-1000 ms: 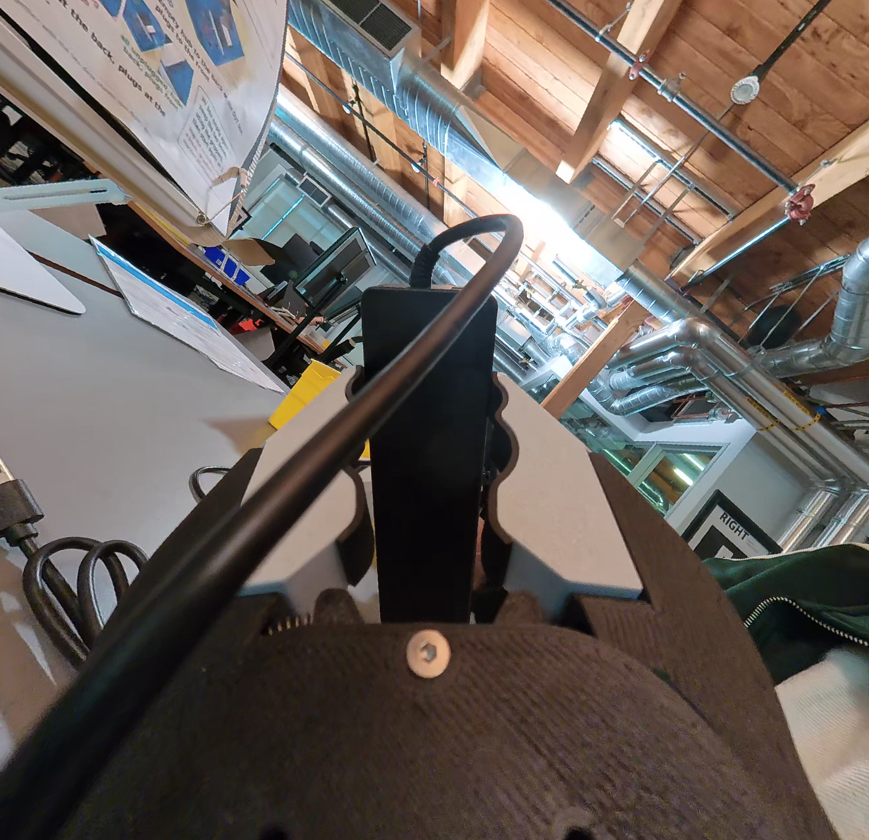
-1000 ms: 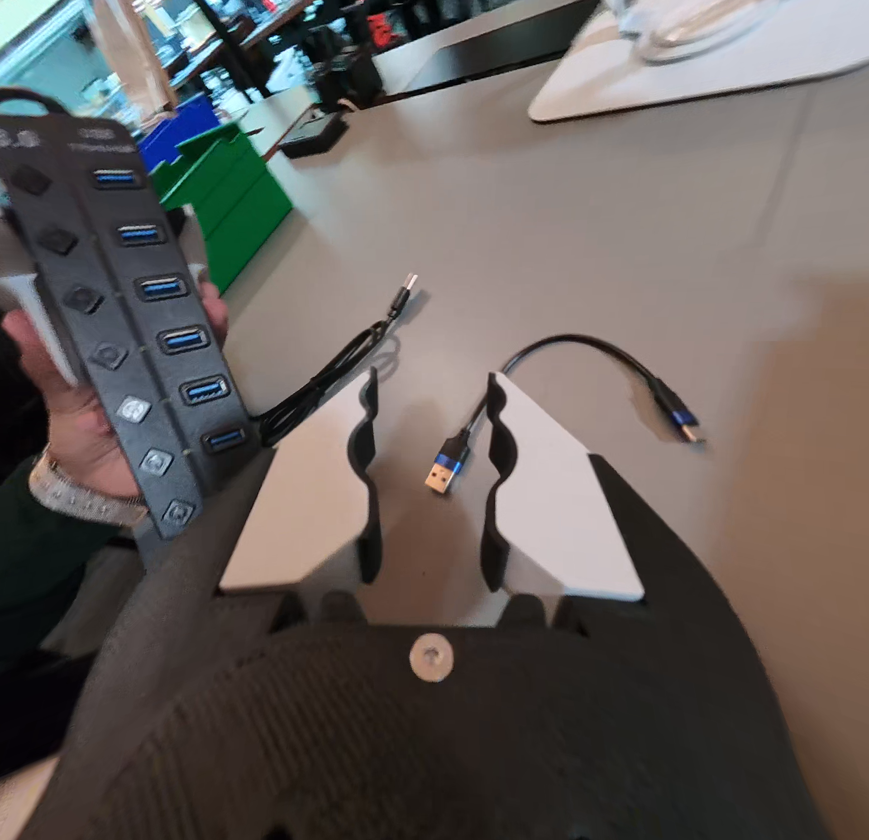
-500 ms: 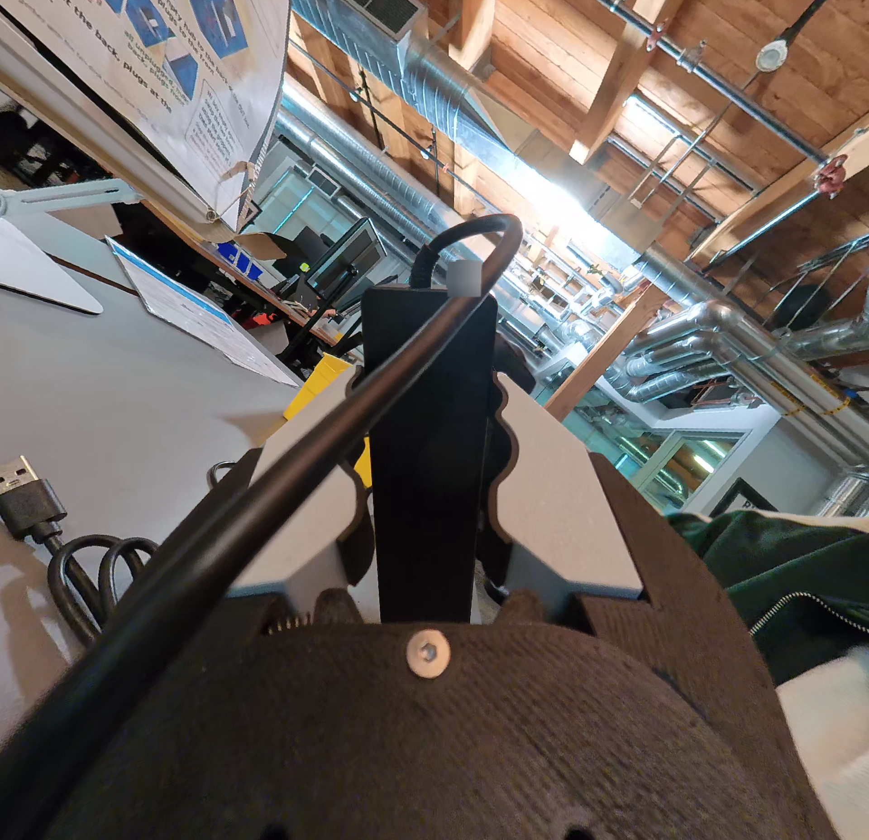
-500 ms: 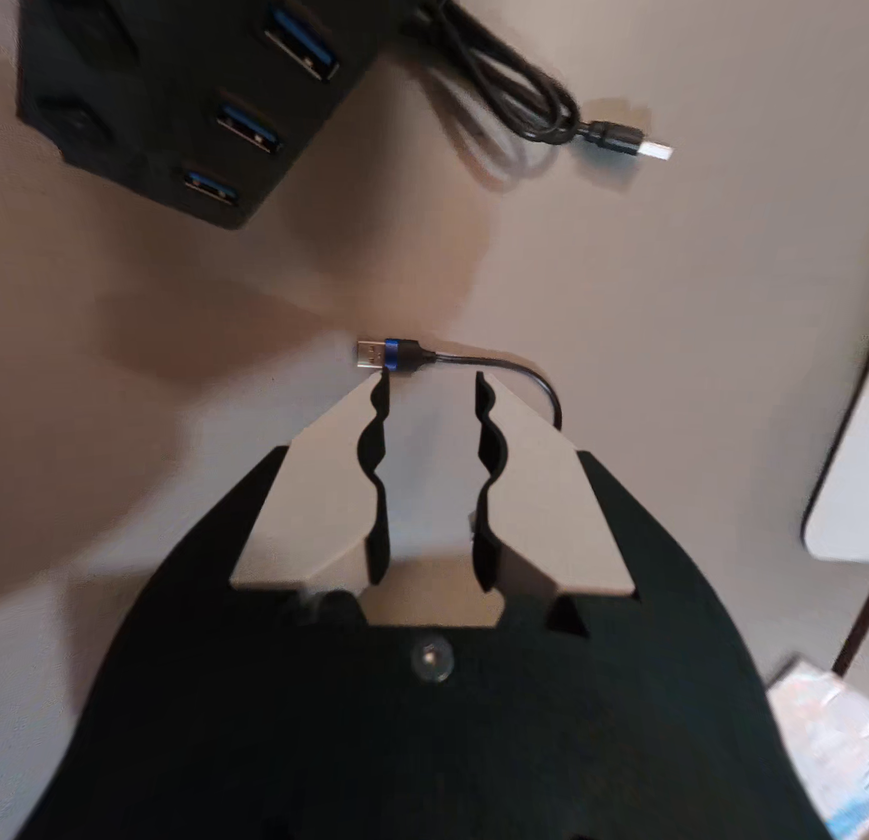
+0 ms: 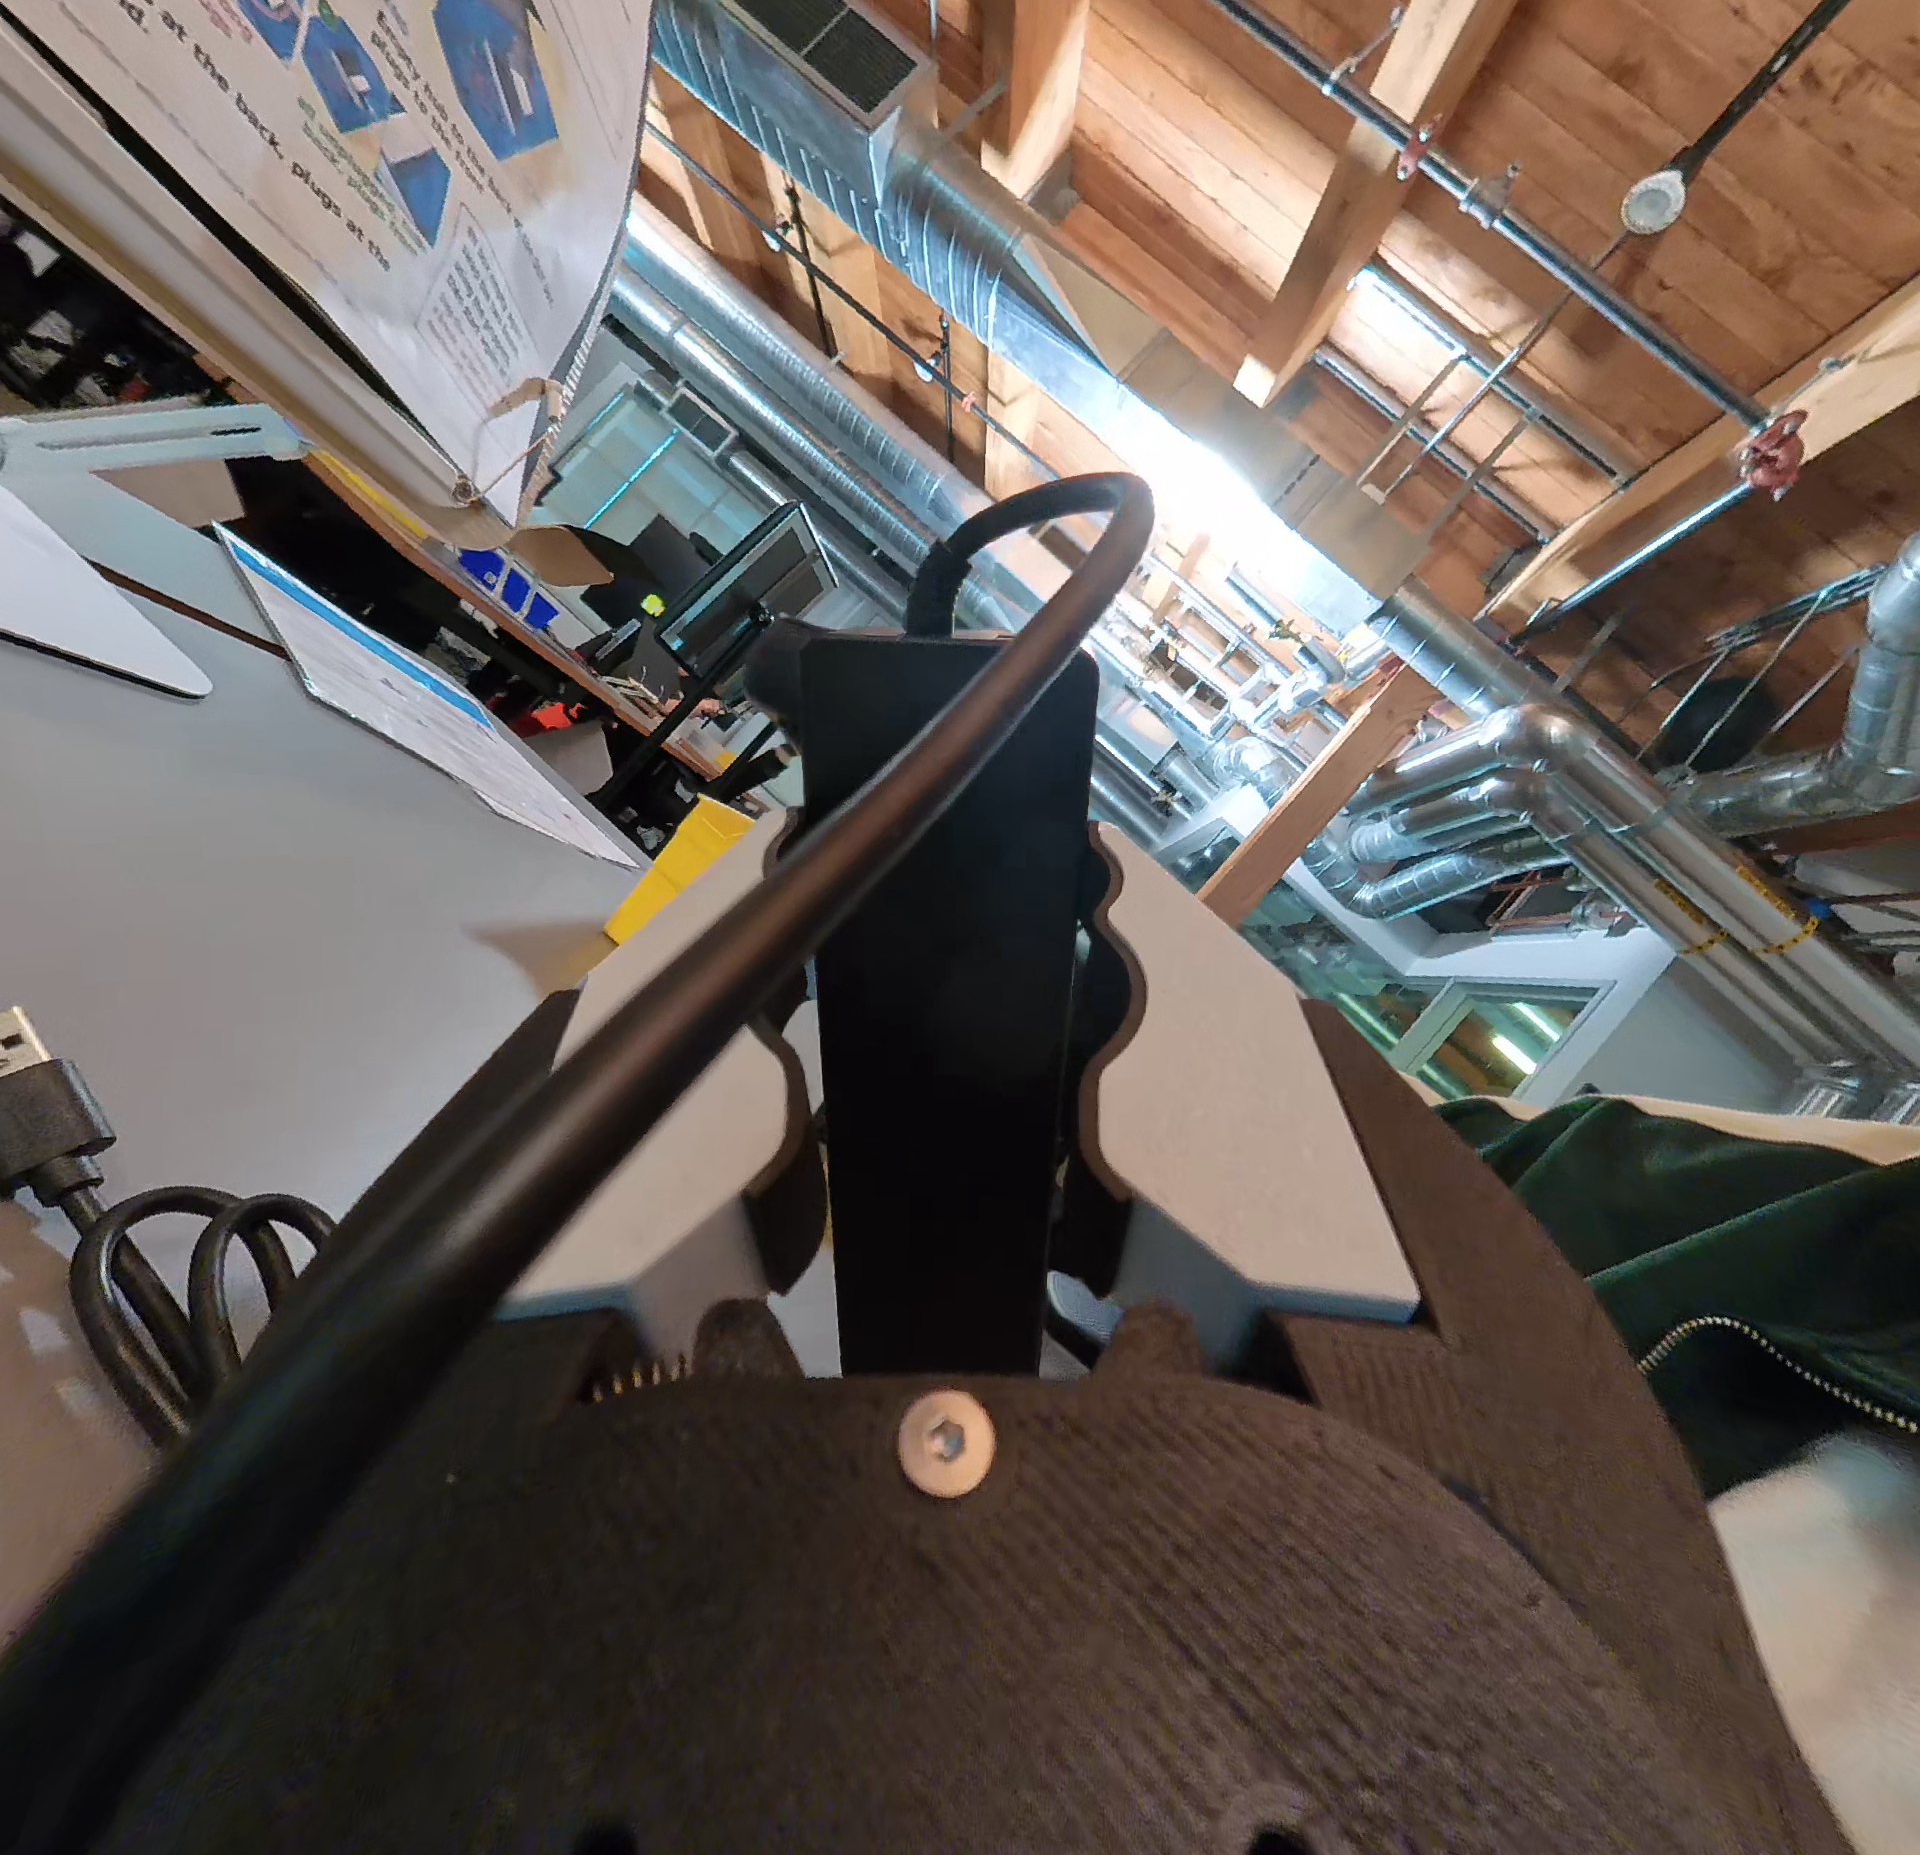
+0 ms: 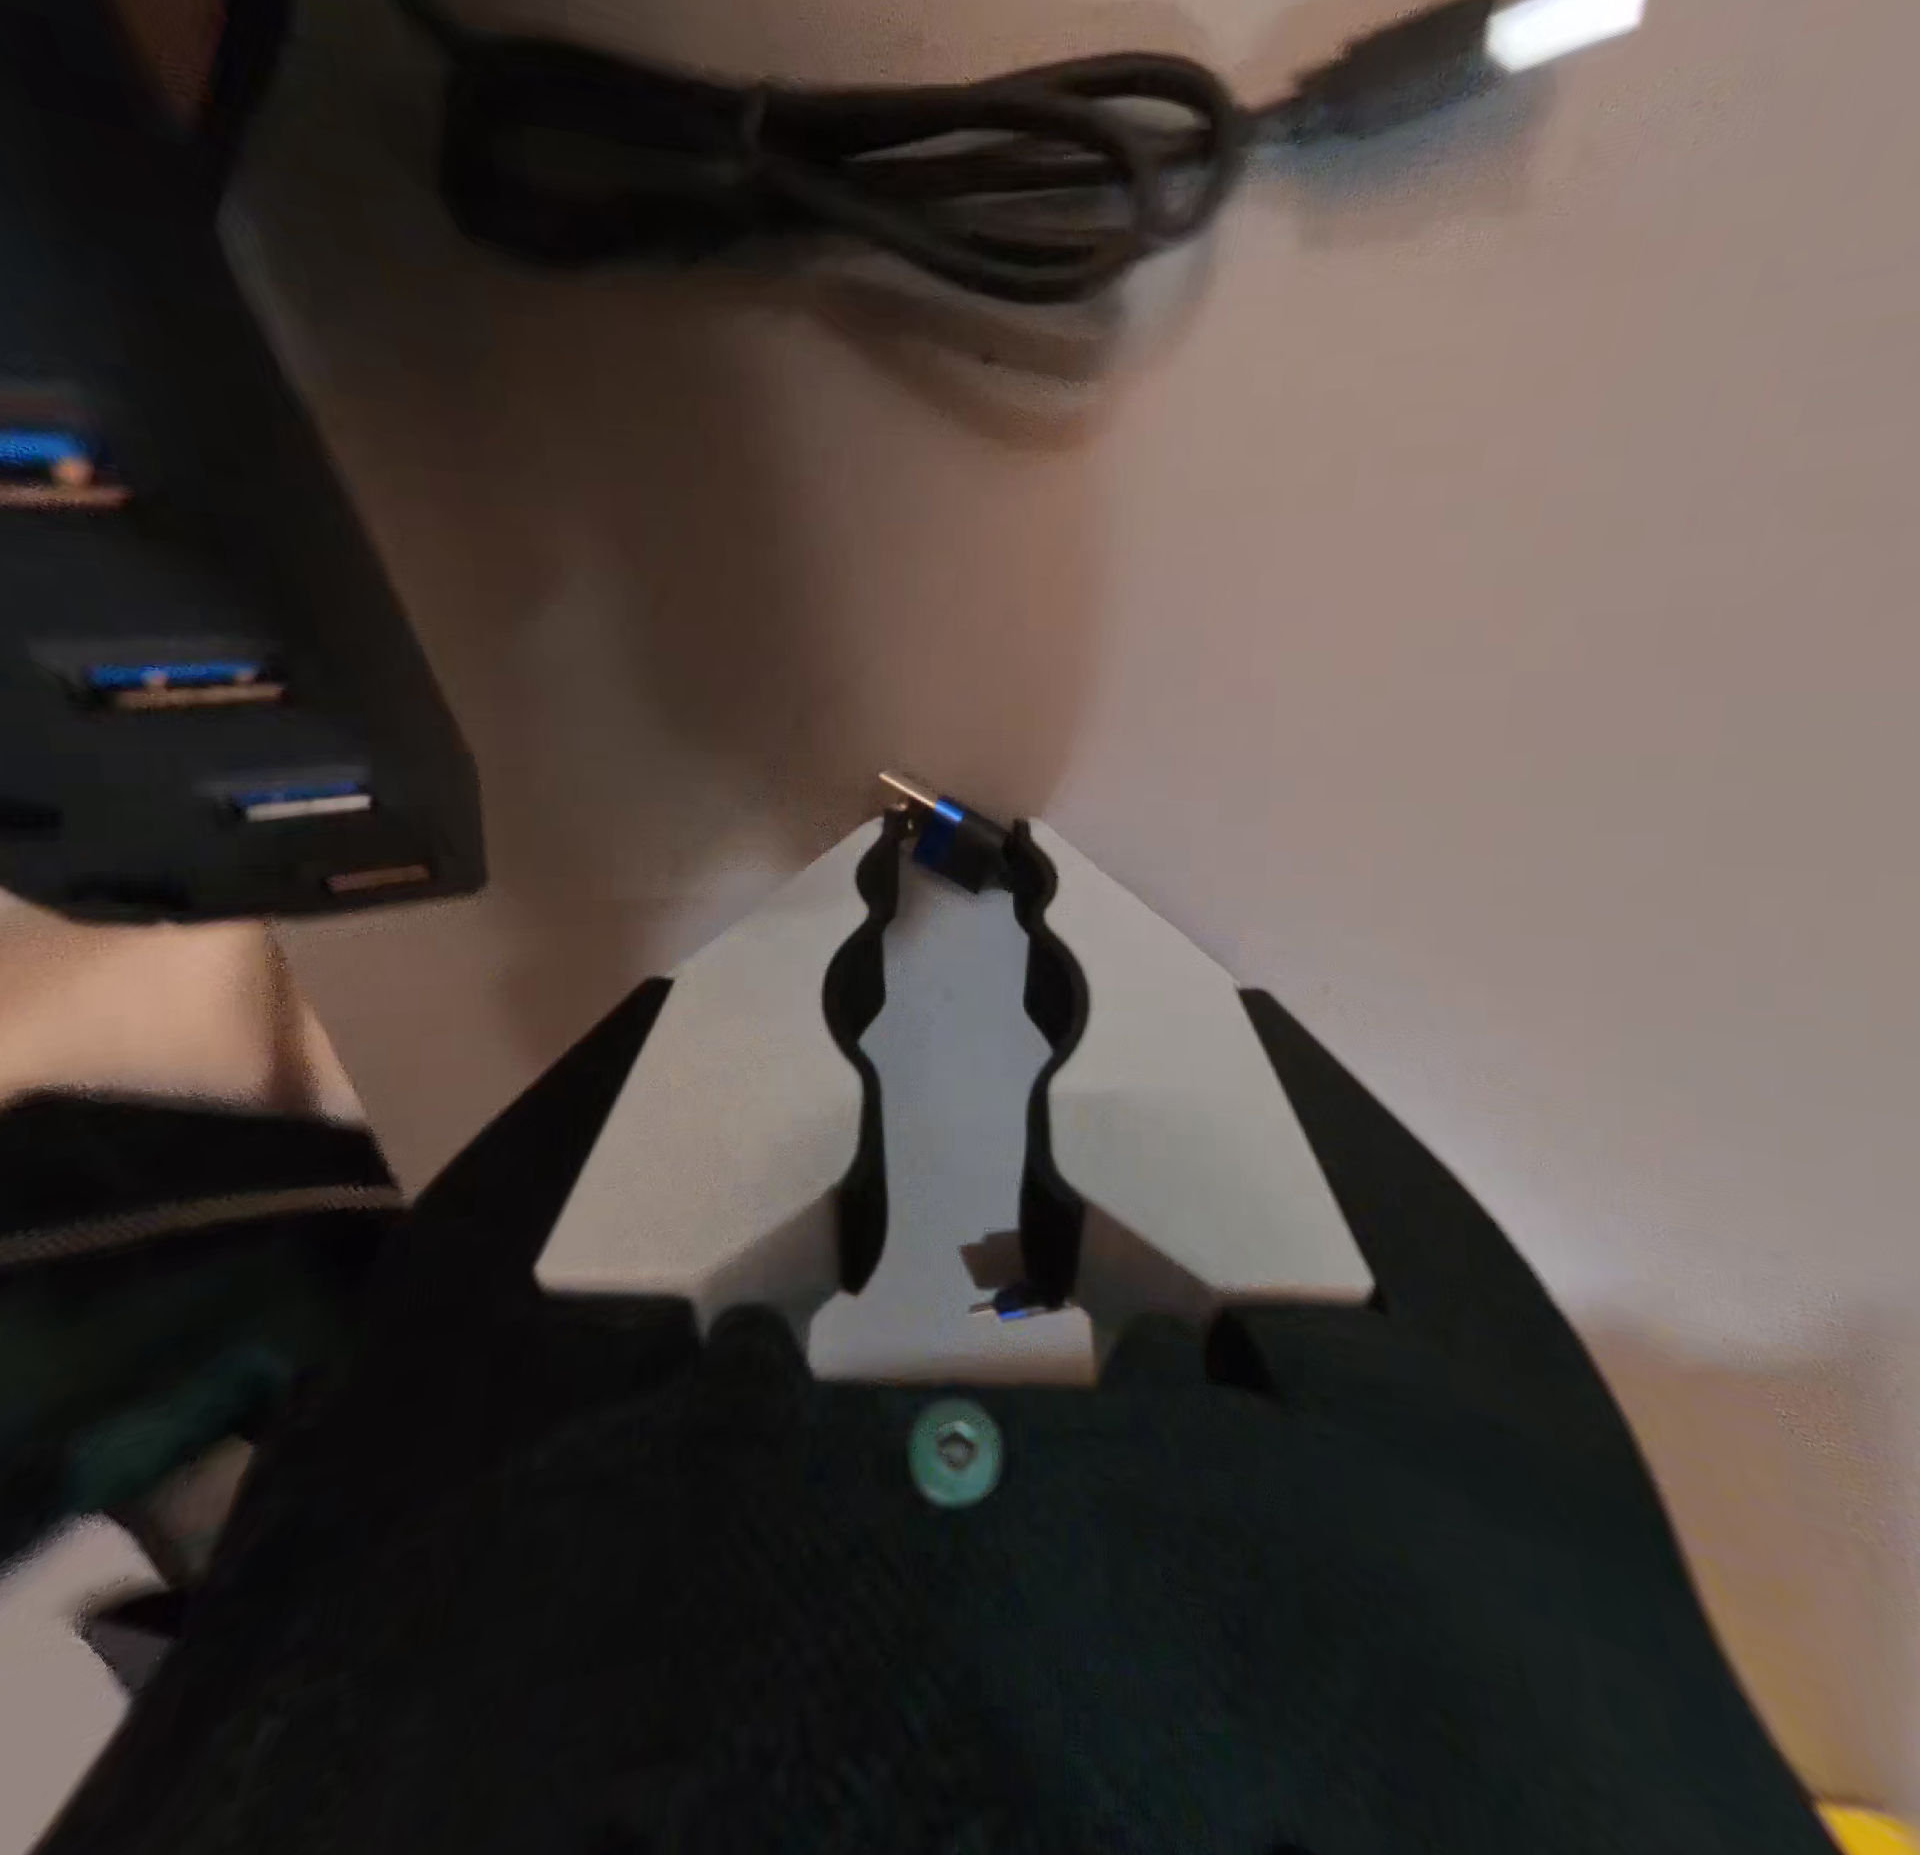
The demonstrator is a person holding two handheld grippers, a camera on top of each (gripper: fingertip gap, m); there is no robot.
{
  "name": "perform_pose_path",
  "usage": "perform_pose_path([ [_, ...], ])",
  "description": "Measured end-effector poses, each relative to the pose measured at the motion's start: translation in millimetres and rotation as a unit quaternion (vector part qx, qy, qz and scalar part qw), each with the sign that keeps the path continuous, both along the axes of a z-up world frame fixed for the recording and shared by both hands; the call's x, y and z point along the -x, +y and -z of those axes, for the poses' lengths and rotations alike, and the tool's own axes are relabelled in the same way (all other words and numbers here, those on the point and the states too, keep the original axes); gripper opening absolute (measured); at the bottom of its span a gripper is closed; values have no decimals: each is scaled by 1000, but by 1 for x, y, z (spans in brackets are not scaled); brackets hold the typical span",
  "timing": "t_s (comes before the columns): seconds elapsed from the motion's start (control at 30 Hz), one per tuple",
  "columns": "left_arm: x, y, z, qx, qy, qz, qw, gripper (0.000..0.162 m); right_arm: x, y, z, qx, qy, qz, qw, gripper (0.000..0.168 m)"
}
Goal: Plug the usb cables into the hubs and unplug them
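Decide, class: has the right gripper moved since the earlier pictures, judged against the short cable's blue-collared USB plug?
Yes. The right gripper has come forward to the blue-collared USB plug on the grey table; its fingertips now bracket the plug, which earlier lay just ahead.

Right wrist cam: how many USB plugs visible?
3. Blue-collared plug pinched by the right gripper; small blue-tipped plug lower, through the finger gap; silver plug on the black bundled cable, top right. More may be hidden.
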State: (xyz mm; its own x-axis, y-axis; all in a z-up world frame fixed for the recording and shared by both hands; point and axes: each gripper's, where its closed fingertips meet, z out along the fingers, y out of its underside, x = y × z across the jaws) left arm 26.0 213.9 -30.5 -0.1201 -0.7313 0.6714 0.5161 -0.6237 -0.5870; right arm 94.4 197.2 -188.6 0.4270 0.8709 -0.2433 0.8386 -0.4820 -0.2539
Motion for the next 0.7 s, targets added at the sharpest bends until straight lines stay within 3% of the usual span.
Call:
perform_pose_path([
  [0.07,-3,-3,0,-10,10,2,1000,49,5,-13,-2,52,51,79,994,17],
  [0.13,-7,-6,0,-17,16,6,1000,49,8,-30,-4,97,92,107,985,17],
  [0.23,-10,-7,2,-17,23,7,1000,49,8,-32,-18,72,157,103,980,34],
  [0.4,-12,-6,6,-19,34,3,999,48,5,-28,-51,-64,240,-34,968,38],
  [0.53,-12,-6,6,-20,35,2,999,48,-10,-35,-24,-134,143,-168,966,45],
  [0.7,-11,-5,6,-18,32,4,999,47,1,-44,-4,-125,104,-231,959,42],
])
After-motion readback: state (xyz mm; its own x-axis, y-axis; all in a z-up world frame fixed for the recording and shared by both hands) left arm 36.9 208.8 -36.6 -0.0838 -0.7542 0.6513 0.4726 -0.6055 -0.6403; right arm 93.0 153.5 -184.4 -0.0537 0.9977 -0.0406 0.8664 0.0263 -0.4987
